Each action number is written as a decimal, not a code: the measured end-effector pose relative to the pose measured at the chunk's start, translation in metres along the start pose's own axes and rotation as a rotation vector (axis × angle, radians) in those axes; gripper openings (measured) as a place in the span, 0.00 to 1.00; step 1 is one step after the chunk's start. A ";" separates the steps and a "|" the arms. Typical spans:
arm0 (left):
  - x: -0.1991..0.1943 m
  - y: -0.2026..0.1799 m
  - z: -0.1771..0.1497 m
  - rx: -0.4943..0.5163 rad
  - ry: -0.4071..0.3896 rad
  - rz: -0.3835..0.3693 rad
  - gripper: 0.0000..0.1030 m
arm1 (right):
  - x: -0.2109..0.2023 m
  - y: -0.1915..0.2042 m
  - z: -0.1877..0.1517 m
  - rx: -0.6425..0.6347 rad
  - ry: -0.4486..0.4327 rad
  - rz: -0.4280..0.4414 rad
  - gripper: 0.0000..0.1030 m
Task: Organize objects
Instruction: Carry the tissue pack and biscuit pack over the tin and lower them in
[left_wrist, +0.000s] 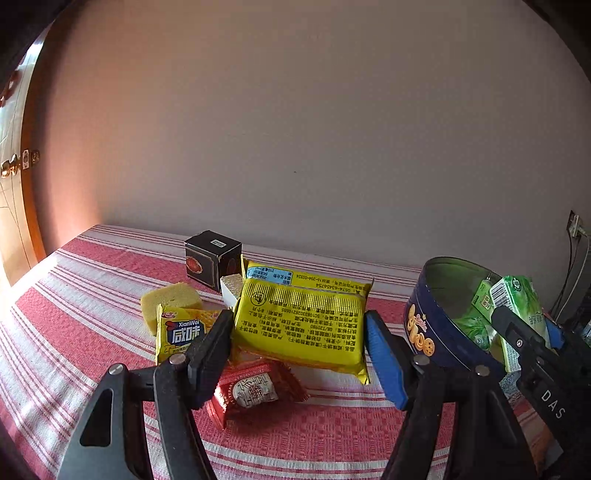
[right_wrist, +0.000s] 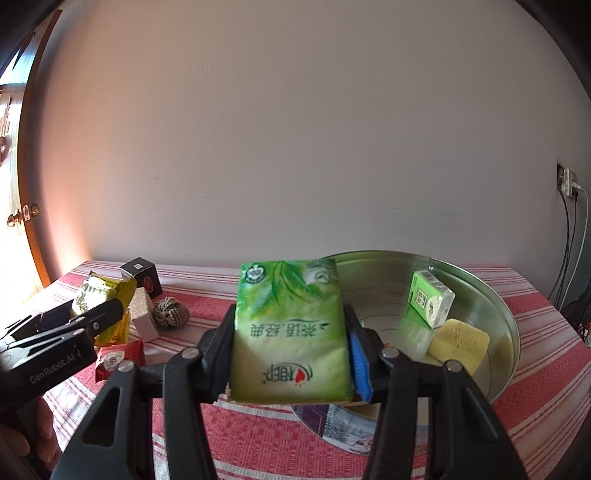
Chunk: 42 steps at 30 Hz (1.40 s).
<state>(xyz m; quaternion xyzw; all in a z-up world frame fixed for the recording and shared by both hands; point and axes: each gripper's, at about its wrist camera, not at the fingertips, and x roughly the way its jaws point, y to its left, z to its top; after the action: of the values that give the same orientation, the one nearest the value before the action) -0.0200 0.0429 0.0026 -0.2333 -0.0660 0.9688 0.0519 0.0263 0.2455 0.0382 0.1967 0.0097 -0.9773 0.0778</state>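
Note:
My right gripper (right_wrist: 290, 343) is shut on a green tissue pack (right_wrist: 290, 325), held over the near rim of the round cookie tin (right_wrist: 498, 306). The tin holds a small green tissue pack (right_wrist: 430, 299) and a yellow sponge (right_wrist: 458, 343). My left gripper (left_wrist: 299, 339) is open, its fingers on either side of a large yellow snack bag (left_wrist: 303, 321) lying on the table. In the left wrist view the blue tin (left_wrist: 428, 325) stands at the right with the right gripper (left_wrist: 524, 332) and its green pack (left_wrist: 521, 306) over it.
On the red striped tablecloth (left_wrist: 74, 314) lie a small yellow XianWei packet (left_wrist: 181, 332), a red wrapped cake (left_wrist: 255, 387), a yellow sponge (left_wrist: 170, 302), a black box (left_wrist: 212, 262) and a white box (left_wrist: 231, 291). A rope ball (right_wrist: 170, 312) lies left of the tin. The wall is behind.

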 end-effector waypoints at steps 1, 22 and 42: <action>0.000 -0.004 0.000 0.004 -0.001 -0.005 0.69 | 0.000 -0.004 0.000 0.001 0.001 -0.006 0.51; 0.017 -0.113 0.005 0.105 -0.019 -0.135 0.69 | 0.011 -0.088 0.008 0.008 0.027 -0.116 0.51; 0.059 -0.183 -0.003 0.158 0.037 -0.189 0.69 | 0.030 -0.159 0.010 -0.003 0.093 -0.244 0.51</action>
<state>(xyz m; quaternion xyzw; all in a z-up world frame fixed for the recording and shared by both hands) -0.0587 0.2312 0.0017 -0.2393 -0.0104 0.9572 0.1625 -0.0294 0.3974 0.0339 0.2389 0.0386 -0.9694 -0.0420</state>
